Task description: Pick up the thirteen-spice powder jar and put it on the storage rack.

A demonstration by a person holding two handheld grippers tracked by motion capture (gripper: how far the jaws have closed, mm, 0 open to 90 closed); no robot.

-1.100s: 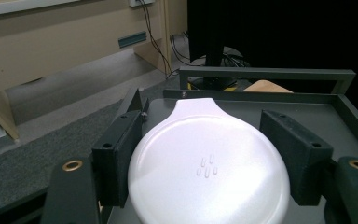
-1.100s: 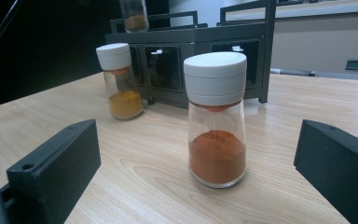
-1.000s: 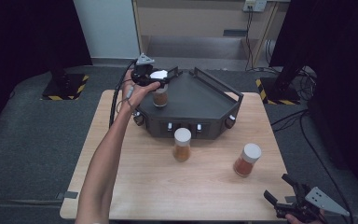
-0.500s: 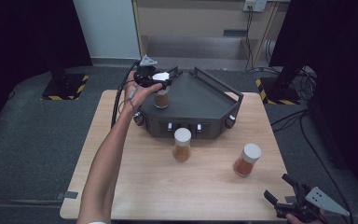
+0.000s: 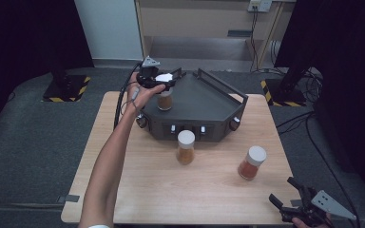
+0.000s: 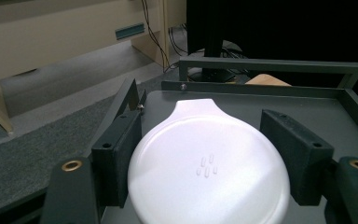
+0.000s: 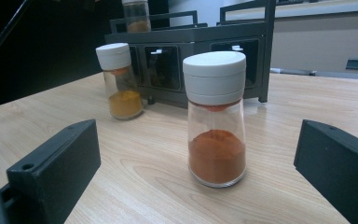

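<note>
Over the dark rack [image 5: 204,97] at the counter's [image 5: 138,190] far side, my left arm stretches forward, its claw [image 5: 167,78] clamped on the white lid of a spice jar [image 5: 164,99] standing on the rack. My right claw [image 5: 290,197] rests low at the near corner, jaws wide, facing the red-powder jar [image 7: 216,119].

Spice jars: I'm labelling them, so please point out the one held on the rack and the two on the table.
Held jar [image 5: 164,100], high view, glass body below the cap.
Yellow jar [image 5: 186,153], high view, its powder-filled body.
Red jar [image 7: 216,156], right gripper view, its red powder.
</note>
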